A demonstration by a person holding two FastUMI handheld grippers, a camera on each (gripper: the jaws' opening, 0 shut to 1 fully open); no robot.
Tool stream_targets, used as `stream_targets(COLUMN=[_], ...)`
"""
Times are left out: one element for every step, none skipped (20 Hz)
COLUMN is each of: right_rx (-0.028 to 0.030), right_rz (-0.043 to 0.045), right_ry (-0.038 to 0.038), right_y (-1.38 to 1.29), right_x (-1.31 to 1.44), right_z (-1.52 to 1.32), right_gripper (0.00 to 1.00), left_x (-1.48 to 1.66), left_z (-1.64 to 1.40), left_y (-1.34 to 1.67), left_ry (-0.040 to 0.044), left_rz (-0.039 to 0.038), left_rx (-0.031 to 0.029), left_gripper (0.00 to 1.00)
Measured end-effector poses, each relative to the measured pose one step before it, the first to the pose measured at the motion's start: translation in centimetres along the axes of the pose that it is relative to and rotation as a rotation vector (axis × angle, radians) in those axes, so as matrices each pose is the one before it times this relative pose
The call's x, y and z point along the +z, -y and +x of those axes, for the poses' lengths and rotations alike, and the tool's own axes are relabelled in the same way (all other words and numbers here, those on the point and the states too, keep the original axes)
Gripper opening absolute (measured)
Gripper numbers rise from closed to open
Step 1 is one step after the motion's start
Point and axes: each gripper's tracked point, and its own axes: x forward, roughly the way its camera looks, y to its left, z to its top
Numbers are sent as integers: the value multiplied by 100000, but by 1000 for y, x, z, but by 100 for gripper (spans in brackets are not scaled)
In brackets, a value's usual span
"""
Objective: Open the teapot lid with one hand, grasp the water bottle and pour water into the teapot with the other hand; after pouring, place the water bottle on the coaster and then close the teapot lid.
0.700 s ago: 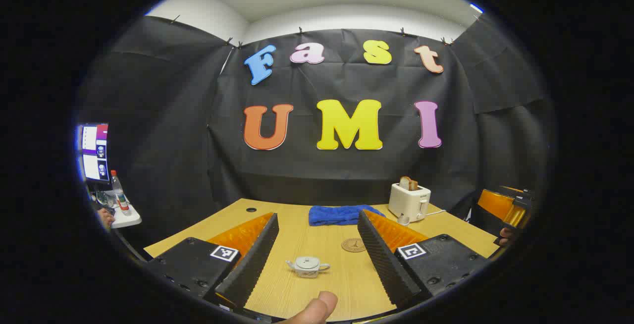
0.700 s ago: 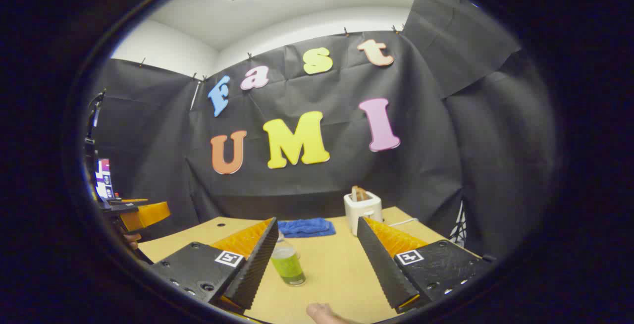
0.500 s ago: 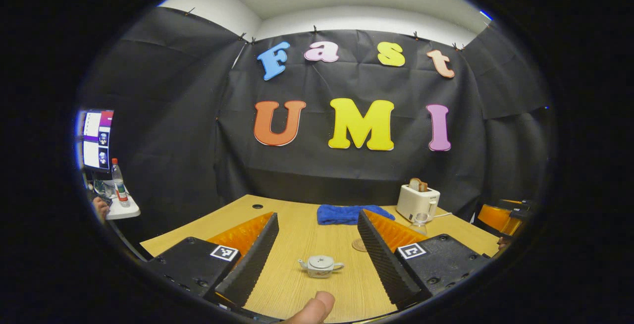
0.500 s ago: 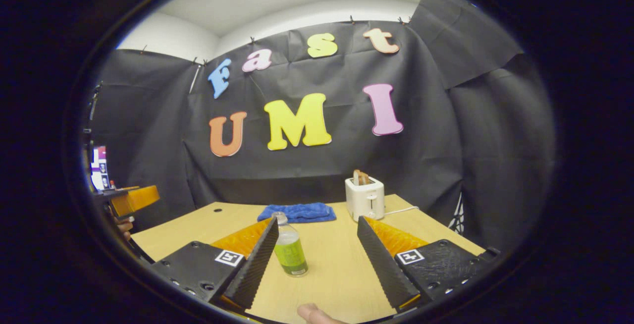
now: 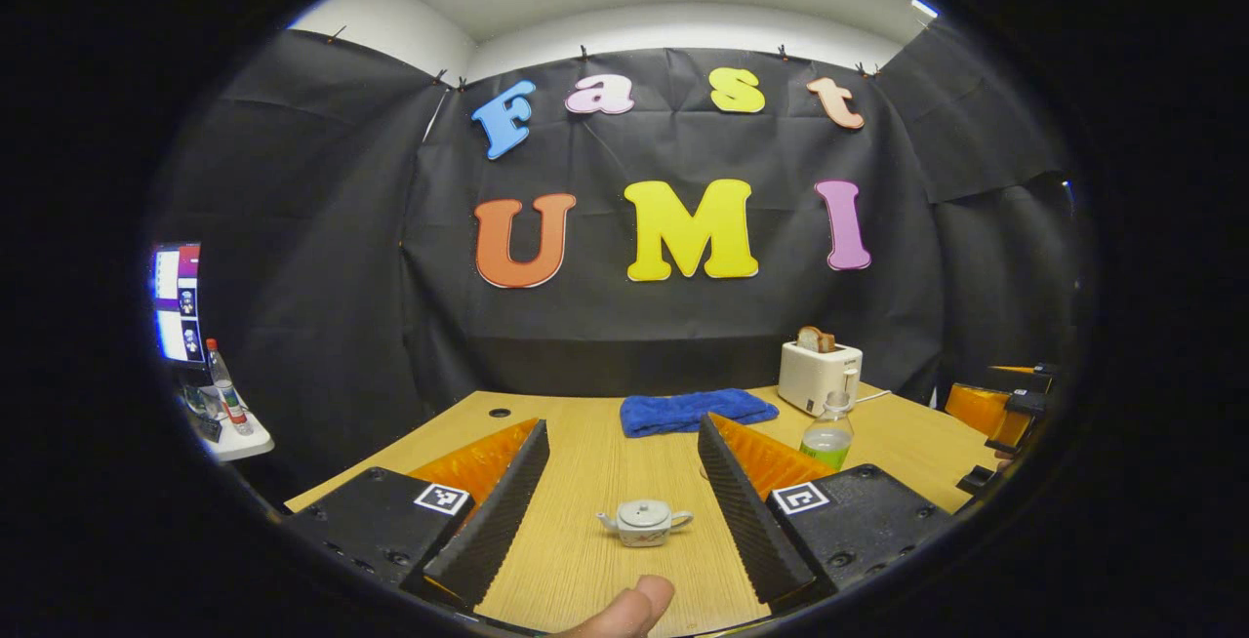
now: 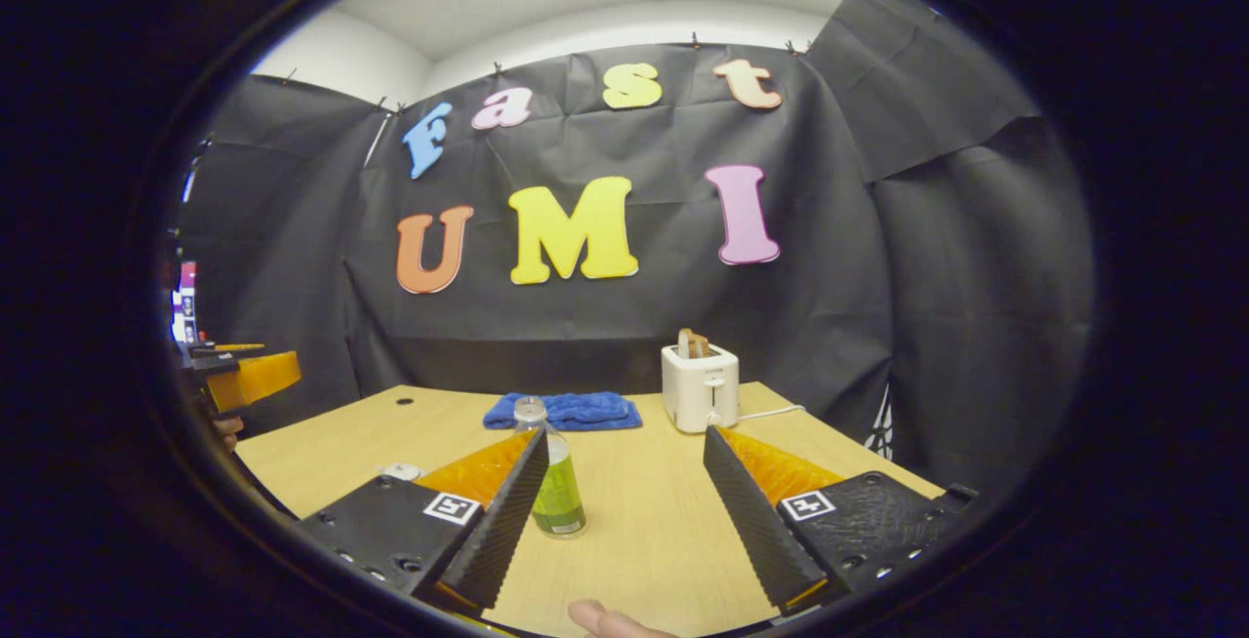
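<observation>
Small white ceramic teapot (image 5: 644, 523), lid on: upright on light wooden bench (image 5: 585, 482), toward near edge, between spread fingers of left gripper (image 5: 617, 482), untouched. Clear plastic water bottle with green liquid (image 6: 556, 482): upright, mid-bench, just beside one finger of right gripper (image 6: 622, 482), fingers spread wide, nothing held. Same bottle (image 5: 827, 433) right of teapot in left gripper view. Folded blue cloth (image 5: 695, 412) and white toaster with bread (image 5: 820, 375): along far edge. Fingertip (image 5: 624, 609) at bottom.
</observation>
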Motion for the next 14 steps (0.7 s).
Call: stream_targets(right_rx=[42,13,49,641,950,778,664,594,589,825,742,702,510,248], right_rz=[-1855,-1028,-1157,-945,-801,-584,-180,46,-2,-103,-381,-560,-602,-1113], right_ry=[391,739,496,533,386,19,-184,-465,-492,-320,-410,-551,-338,-337], right_y=[0,-63,-176,-190,-377,-206,-232,-120,-138,-135,-78,-154,-153,-135], right_x=[-189,36,-139,-47,-29,-6,-164,-115,-280,-196,-285,-354,-418,-410], right_z=[-49,-47,-88,-58,44,55,61,110,195,158,237,200,110,166], right_gripper=[96,92,92,92,96,92,95,96,96,94,96,96,94,96], left_x=[-170,-135,-148,-291,-431,-191,-231,-257,-220,-299,-446,-422,-367,-636], left_z=[240,148,296,131,181,202,180,369,361,482,692,683,472,764], left_y=[-206,-366,-293,-224,-167,-118,38,60,-52,12,54,278,333,218], left_ry=[-418,-500,-433,-861,-972,-509,-640,-565,-572,-524,-900,-299,-322,-644], left_rz=[-286,-415,-241,-278,-280,-360,-533,-849,-1252,-806,-662,-428,-150,392], left_rx=[456,1040,1183,708,470,393,65,-300,-98,386,148,-453,-809,-481], left_gripper=[96,97,97,96,97,96,97,97,96,96,97,97,97,97])
